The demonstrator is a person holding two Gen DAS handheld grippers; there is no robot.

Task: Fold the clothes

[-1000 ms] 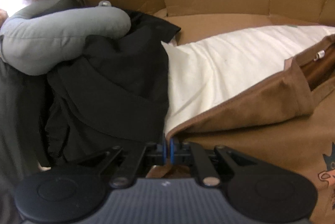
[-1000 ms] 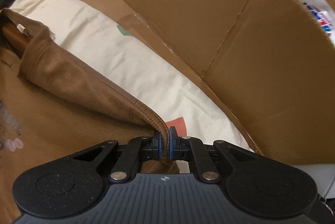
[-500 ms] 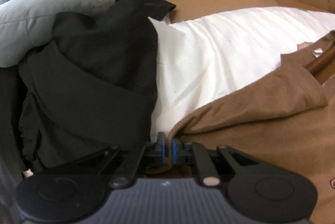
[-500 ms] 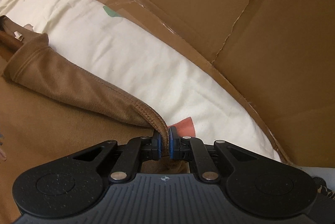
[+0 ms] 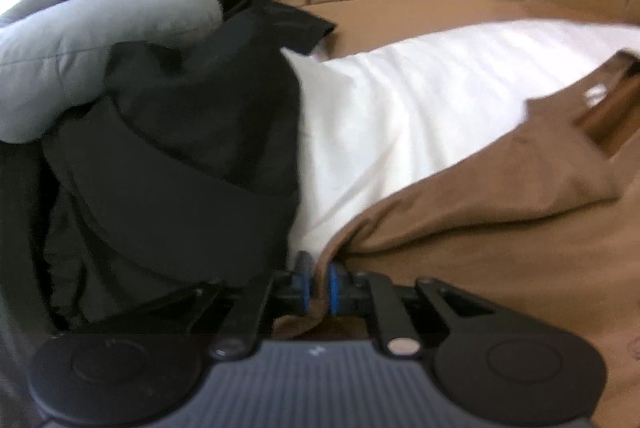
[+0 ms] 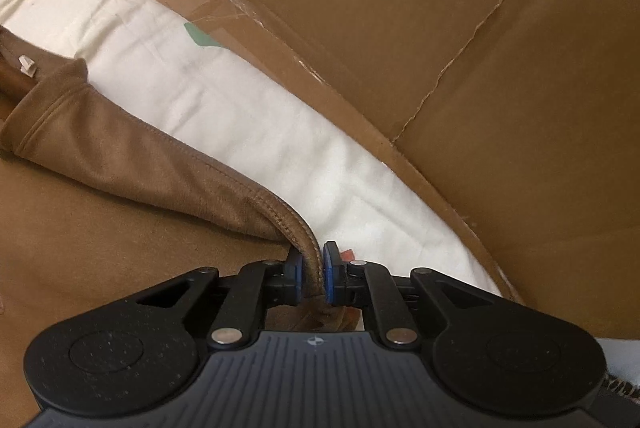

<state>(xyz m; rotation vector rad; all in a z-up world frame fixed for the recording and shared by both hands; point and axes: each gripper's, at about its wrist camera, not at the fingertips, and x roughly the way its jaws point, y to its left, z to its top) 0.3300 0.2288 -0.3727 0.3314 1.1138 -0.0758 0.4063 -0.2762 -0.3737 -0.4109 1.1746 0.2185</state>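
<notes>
Cardboard (image 6: 460, 28), brown and creased, standing as walls at the back of both views, with a patch of clear tape and a green scrap on the floor piece in the right wrist view.

Brown shirt (image 5: 500, 228), spread flat across the near side; the top edge is doubled over onto itself, with the collar and a small white tag toward the middle. It lies partly over the white cloth.

White cloth (image 5: 420, 100), laid flat under the shirt, running along the foot of the cardboard wall, its far strip uncovered.

Black garment (image 5: 180, 168), heaped at the left of the left wrist view, touching the white cloth's end.

Grey garment (image 5: 80, 56), padded, resting on top of the black heap.

Left gripper (image 5: 316, 286), blue pads drawn close with the shirt's hem corner pinched between them; this view is blurred.

Right gripper (image 6: 312, 278), pads closed on the stitched hem of the shirt at its other corner, the edge rising from the fold into the jaws.
</notes>
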